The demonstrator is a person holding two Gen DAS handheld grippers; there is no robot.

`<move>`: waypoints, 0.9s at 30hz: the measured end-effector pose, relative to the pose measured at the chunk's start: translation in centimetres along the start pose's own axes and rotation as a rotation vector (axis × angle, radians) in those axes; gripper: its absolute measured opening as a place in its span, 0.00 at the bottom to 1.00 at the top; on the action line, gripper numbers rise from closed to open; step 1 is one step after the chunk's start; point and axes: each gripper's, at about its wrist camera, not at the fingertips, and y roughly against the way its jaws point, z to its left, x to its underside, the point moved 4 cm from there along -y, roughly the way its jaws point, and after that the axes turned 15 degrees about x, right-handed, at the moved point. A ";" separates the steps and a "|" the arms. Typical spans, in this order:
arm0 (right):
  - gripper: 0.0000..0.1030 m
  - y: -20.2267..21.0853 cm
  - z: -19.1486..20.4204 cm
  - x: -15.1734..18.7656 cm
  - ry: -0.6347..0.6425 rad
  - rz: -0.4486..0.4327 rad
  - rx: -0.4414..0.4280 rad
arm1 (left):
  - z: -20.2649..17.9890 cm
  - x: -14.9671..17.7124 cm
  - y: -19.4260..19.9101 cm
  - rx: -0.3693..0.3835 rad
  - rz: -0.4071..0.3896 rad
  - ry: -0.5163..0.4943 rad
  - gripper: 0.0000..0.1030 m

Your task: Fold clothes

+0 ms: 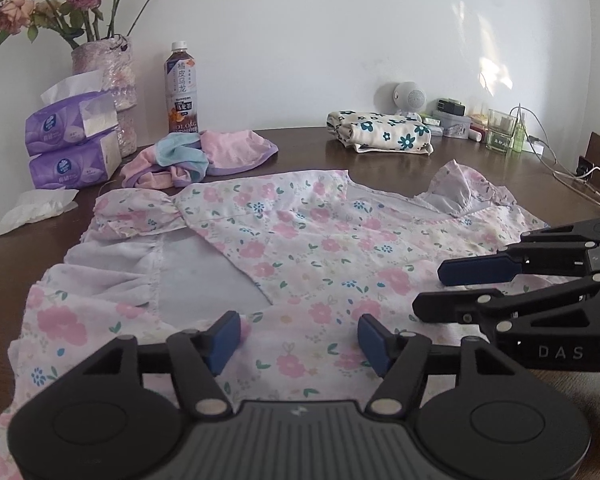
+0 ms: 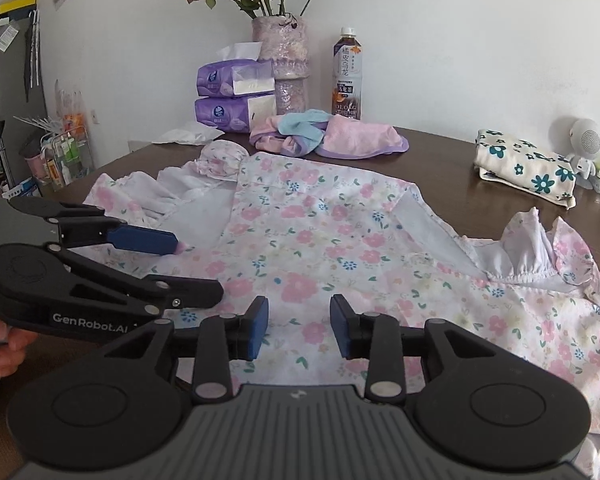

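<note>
A pink floral dress [image 1: 300, 248] lies spread across the near half of a dark wooden table [image 1: 308, 148], with part of its patterned front folded over so the pale lining shows on both sides. Its ruffled sleeves sit at the far left [image 1: 136, 208] and far right [image 1: 460, 192] of the cloth. The left gripper [image 1: 298, 338] hovers low over the near edge of the dress with its blue-padded fingers spread apart and nothing between them. The right gripper [image 2: 299, 330] hangs just beside it, to the right, its jaws likewise parted and empty above the fabric. In the right wrist view a person's hand [image 2: 4, 344] shows at the left edge behind the left gripper's handle. At the far side of the table lies a crumpled heap of pink, blue and purple clothes [image 1: 198, 158], and to the right of it a folded cream garment with dark teal flowers [image 1: 380, 132]. At the far left stand two stacked purple tissue packs [image 1: 72, 140], a vase of dried roses [image 1: 112, 68] and a bottle of tea [image 1: 181, 88]. A small round white speaker [image 1: 410, 98] and some little jars and cables sit against the wall at the far right. A crumpled white tissue [image 1: 36, 208] lies near the table's left edge.
</note>
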 end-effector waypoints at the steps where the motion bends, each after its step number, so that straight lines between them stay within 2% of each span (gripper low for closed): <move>1: 0.34 0.0 -0.2 0.1 0.001 0.006 0.009 | 0.0 0.0 0.0 0.001 0.000 0.000 0.63; 18: 0.35 0.3 -5.6 2.1 -0.090 0.047 0.101 | 0.2 0.0 0.1 0.016 -0.004 0.011 0.65; 27: 0.36 0.4 -6.0 2.3 -0.090 0.048 0.123 | 0.2 0.0 0.1 0.018 -0.005 0.012 0.66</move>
